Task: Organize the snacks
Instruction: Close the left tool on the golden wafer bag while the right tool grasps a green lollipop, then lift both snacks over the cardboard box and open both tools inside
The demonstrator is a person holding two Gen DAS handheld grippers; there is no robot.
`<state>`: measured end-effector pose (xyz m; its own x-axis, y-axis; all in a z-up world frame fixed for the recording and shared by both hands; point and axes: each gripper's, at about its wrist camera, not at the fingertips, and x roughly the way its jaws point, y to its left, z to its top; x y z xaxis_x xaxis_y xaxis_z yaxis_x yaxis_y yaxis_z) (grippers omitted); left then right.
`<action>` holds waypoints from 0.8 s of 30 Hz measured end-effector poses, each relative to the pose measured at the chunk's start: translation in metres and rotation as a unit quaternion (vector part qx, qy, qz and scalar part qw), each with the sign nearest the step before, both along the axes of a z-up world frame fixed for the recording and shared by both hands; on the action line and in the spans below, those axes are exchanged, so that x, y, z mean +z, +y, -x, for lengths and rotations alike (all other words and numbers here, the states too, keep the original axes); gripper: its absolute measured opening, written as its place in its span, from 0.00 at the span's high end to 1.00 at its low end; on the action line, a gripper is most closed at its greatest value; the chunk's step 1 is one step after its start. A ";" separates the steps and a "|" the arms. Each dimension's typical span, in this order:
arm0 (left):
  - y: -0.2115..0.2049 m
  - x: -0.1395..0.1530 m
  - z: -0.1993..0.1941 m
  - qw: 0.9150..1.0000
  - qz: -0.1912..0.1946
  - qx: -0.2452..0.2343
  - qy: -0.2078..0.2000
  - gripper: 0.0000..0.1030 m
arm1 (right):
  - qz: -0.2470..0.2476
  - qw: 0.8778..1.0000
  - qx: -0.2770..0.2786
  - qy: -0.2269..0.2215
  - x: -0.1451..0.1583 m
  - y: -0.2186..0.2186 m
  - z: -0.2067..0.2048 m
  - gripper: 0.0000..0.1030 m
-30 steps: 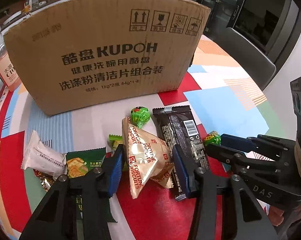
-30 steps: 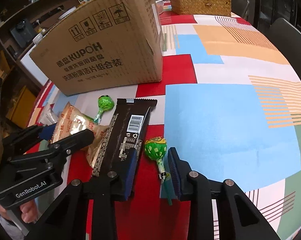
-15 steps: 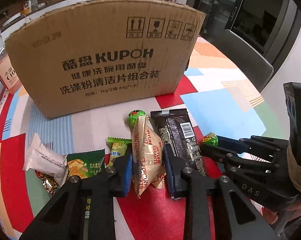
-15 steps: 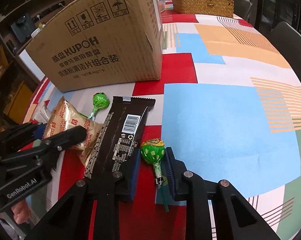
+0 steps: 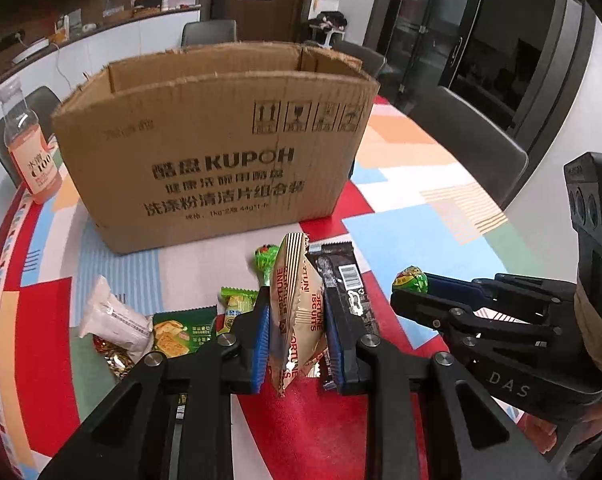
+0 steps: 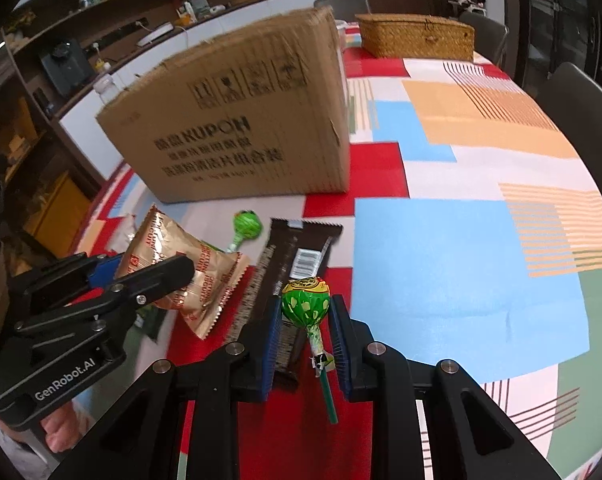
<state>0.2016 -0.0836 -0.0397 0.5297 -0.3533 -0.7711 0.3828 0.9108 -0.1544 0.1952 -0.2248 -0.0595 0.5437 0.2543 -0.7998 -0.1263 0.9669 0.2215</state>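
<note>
box [image 5: 221, 152]: matt cardboard | biscuit packet [image 5: 297, 312]: glossy foil | basket [image 6: 417, 36]: woven wicker

Even indoor light, fisheye-curved dark corners, perhaps motion-blurred cardboard box [image 6: 237, 120]

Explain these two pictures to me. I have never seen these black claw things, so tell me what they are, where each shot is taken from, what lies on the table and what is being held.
No robot here: a person carries a two-fingered hand-held gripper in each hand, each with a camera looking along its fingers. One picture is from the left hand-held gripper, the other from the right hand-held gripper; each also shows the other at its edge. The left is closed on a gold fortune biscuit packet, the right on a green lollipop. On the patterned table remain a dark chocolate bar, a second green lollipop, a white packet and a green cracker packet. Behind them stands an open cardboard box.
</note>
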 end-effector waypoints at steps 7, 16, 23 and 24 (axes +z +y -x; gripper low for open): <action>0.008 0.025 0.006 0.999 0.010 0.007 -0.032 0.75 | -0.005 0.999 0.005 -0.032 0.026 0.003 0.002 0.75; 0.021 0.074 0.001 0.994 0.020 0.022 -0.102 0.75 | -0.015 0.995 0.012 -0.099 0.076 0.013 -0.007 0.75; 0.035 0.106 -0.008 0.988 0.017 0.036 -0.150 0.75 | -0.019 0.990 0.017 -0.140 0.109 0.025 -0.021 0.75; 0.036 0.111 -0.011 0.987 0.016 0.038 -0.157 0.75 | -0.022 0.989 0.017 -0.144 0.114 0.026 -0.025 0.75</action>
<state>0.2123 -0.0472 0.0709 0.7665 -0.3250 -0.5540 0.3469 0.9354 -0.0688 0.2205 -0.1987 0.0541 0.7381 0.3079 -0.6003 -0.2233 0.9511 0.2132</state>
